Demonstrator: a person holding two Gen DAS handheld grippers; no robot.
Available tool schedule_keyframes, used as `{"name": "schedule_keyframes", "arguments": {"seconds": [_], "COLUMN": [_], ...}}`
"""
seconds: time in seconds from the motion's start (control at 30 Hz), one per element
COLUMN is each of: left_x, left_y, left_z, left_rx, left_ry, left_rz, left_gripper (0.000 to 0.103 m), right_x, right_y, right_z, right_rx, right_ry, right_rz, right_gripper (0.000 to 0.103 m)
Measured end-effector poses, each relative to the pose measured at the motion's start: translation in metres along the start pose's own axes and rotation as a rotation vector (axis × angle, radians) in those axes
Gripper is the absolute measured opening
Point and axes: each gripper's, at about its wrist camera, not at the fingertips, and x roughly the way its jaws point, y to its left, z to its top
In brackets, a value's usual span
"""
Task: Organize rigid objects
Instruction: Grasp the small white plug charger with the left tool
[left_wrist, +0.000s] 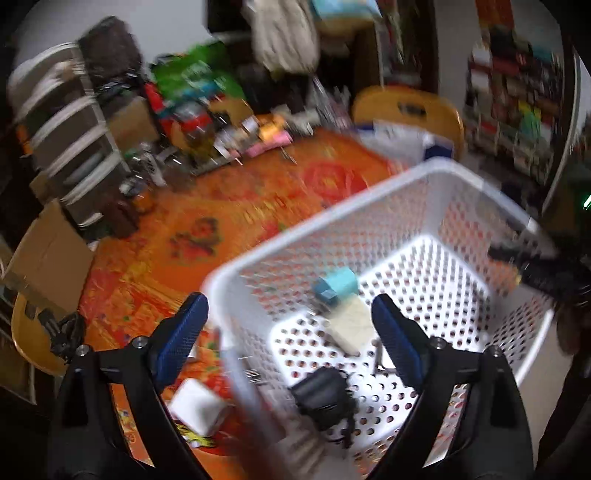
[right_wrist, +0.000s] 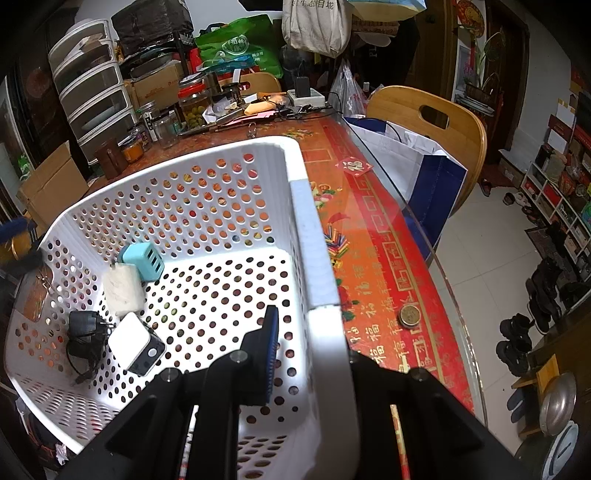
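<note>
A white perforated basket (left_wrist: 424, 177) stands on the orange tablecloth. Inside it lie a teal charger (right_wrist: 146, 260), a cream block (right_wrist: 122, 288), a black plug adapter (right_wrist: 83, 332) and a white cube with a dark face (right_wrist: 135, 343). My left gripper (left_wrist: 290, 301) is open, its blue pads straddling the basket's near left wall with nothing gripped. The right gripper (right_wrist: 314, 332) is shut on the basket's right wall (right_wrist: 317, 258), one pad (right_wrist: 271, 332) inside and the other hidden behind the rim. Another white box (left_wrist: 199, 406) lies on the cloth just left of the basket.
Jars (right_wrist: 192, 103), papers and a power strip (right_wrist: 306, 96) crowd the table's far end. A wooden chair (right_wrist: 439, 122) with a white and blue bag (right_wrist: 417, 162) stands at the glass table edge. A coin-like disc (right_wrist: 409, 316) rests on the cloth to the basket's right.
</note>
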Motion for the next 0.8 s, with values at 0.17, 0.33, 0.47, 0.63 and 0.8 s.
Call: {"name": "schedule_keyframes", "arguments": {"seconds": [0.17, 0.33, 0.47, 0.63, 0.8], "left_x": [-0.021, 0.051, 0.12, 0.16, 0.179], "left_y": [0.079, 0.167, 0.185, 0.167, 0.158], "left_z": [-0.018, -0.047, -0.065, -0.067, -0.065], "left_rx": [-0.144, -0.301, -0.274, -0.223, -0.234], "left_ry": [-0.028, 0.133, 0.299, 0.361, 0.412], "left_rz": [0.143, 0.184, 0.185, 0.122, 0.104], "left_gripper": [0.103, 0.103, 0.102, 0.095, 0.064], "right_x": [0.0, 0.001, 0.001, 0.001, 0.0], "right_y": [0.0, 0.001, 0.001, 0.001, 0.002], "right_z": [-0.001, 0.001, 0.001, 0.001, -0.001], "right_rx": [0.002, -0.002, 0.0, -0.002, -0.004], "right_ry": [0.001, 0.005, 0.006, 0.007, 0.01], "right_rz": [0.0, 0.001, 0.003, 0.002, 0.004], "right_gripper": [0.016, 0.016, 0.016, 0.016, 0.016]}}
